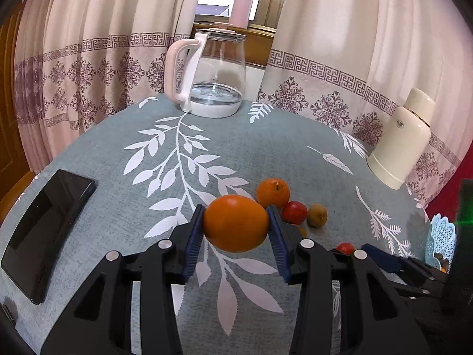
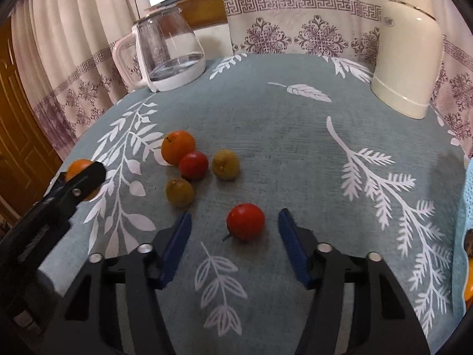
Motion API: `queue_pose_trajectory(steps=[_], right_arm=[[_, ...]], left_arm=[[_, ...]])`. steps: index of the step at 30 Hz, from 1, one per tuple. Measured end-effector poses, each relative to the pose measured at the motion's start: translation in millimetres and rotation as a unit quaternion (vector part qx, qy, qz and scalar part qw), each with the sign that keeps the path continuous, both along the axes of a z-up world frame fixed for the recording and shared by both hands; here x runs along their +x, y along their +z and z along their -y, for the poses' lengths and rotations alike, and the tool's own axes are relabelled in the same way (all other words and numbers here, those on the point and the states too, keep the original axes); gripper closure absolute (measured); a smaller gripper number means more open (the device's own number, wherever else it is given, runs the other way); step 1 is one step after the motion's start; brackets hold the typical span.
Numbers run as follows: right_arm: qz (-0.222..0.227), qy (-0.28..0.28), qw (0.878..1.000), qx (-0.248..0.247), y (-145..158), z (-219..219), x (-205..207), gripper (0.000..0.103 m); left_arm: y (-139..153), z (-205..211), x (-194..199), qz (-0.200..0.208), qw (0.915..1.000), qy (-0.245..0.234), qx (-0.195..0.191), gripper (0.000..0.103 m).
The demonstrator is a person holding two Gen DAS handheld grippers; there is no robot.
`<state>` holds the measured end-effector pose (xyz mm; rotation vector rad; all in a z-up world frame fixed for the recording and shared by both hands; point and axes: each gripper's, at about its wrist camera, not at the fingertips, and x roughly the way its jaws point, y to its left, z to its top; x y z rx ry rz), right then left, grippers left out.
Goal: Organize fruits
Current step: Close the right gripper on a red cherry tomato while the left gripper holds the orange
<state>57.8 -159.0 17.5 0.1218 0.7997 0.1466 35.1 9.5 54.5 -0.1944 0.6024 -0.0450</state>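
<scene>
My left gripper is shut on a large orange and holds it above the tablecloth; it also shows at the left of the right wrist view. My right gripper is open around a red tomato that lies on the cloth between its blue pads. Behind it lies a cluster: a smaller orange, a second red tomato and two brownish-green fruits. In the left wrist view the cluster sits just beyond the held orange.
A glass kettle stands at the table's far edge, a cream thermos at the far right. A black phone lies at the left. A light blue basket with fruit sits at the right edge. Curtains hang behind.
</scene>
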Motion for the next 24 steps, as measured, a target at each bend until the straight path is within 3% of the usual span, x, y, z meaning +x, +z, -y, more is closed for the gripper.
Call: queue_pose_trajectory(steps=[13,24], right_arm=[[-0.013,-0.010,1.000,-0.004,-8,0,8,0.073],[0.012,-0.019,1.000,-0.013,5,3,-14,0.075]], left_arm=[[1,1,-2,0.000,1.0000,-0.007,-0.002,0.060],[3,3,-4,0.005,1.0000,-0.008,0.000,0.059]])
